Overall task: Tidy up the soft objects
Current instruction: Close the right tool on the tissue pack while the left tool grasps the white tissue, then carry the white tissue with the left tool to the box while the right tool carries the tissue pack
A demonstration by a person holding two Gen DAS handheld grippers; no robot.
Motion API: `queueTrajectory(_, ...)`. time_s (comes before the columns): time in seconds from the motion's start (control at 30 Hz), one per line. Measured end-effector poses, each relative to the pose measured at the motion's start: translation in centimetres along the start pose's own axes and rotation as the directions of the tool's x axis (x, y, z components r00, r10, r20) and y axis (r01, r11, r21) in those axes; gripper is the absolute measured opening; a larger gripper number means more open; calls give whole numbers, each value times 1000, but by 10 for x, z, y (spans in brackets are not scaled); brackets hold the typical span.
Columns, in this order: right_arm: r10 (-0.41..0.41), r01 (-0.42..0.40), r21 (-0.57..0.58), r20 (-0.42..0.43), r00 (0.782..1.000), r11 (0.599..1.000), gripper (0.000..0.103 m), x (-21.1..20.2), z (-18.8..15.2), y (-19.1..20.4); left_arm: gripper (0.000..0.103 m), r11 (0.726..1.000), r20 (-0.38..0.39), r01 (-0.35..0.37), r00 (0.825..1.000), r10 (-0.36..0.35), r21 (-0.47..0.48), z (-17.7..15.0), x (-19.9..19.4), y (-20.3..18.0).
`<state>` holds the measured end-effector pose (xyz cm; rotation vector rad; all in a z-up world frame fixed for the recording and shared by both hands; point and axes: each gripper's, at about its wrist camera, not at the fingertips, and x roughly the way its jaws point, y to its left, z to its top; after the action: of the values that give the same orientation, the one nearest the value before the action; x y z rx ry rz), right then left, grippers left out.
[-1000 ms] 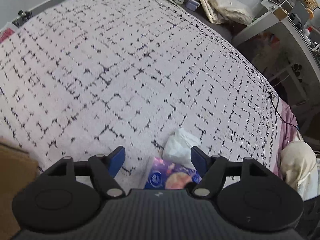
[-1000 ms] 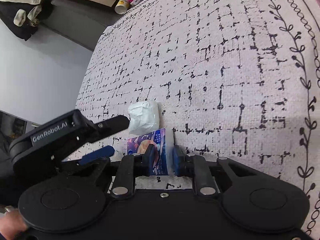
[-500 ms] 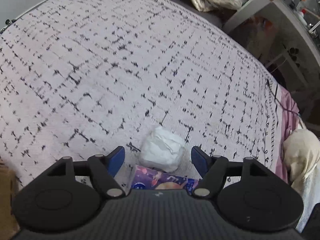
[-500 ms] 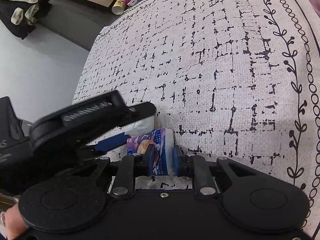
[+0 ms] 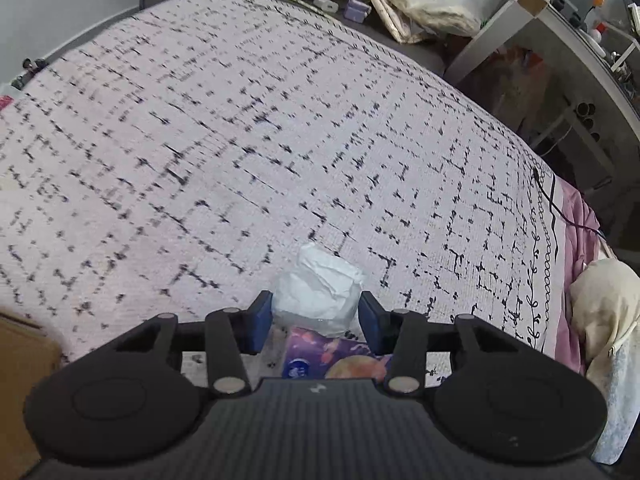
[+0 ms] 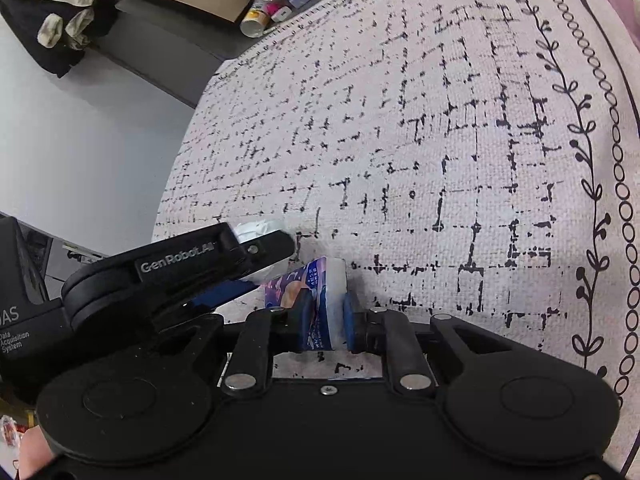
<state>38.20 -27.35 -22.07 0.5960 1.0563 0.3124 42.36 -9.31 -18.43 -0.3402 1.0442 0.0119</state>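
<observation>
One tissue pack (image 6: 320, 304) clamped in the right gripper (image 6: 326, 320); one crumpled white tissue (image 5: 318, 294) between the closing left gripper (image 5: 316, 320) fingers, both on the bedspread (image 5: 240, 140).

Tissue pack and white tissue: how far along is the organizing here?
Done: nothing visibly put away. In hand: the right tool pinches the tissue pack; the left tool is closing around the white tissue pulled from it. Left: finish that grasp and place both.

A crumpled white tissue (image 5: 318, 290) sticks out of a purple tissue pack (image 6: 316, 300) on the bedspread.
</observation>
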Motion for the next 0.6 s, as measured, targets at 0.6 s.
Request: queueTrajectory(0.6,95,-88,-67,117,989,994,16,-58,-11,28,45,998,98,-57,994,57,4,-13,-82,13)
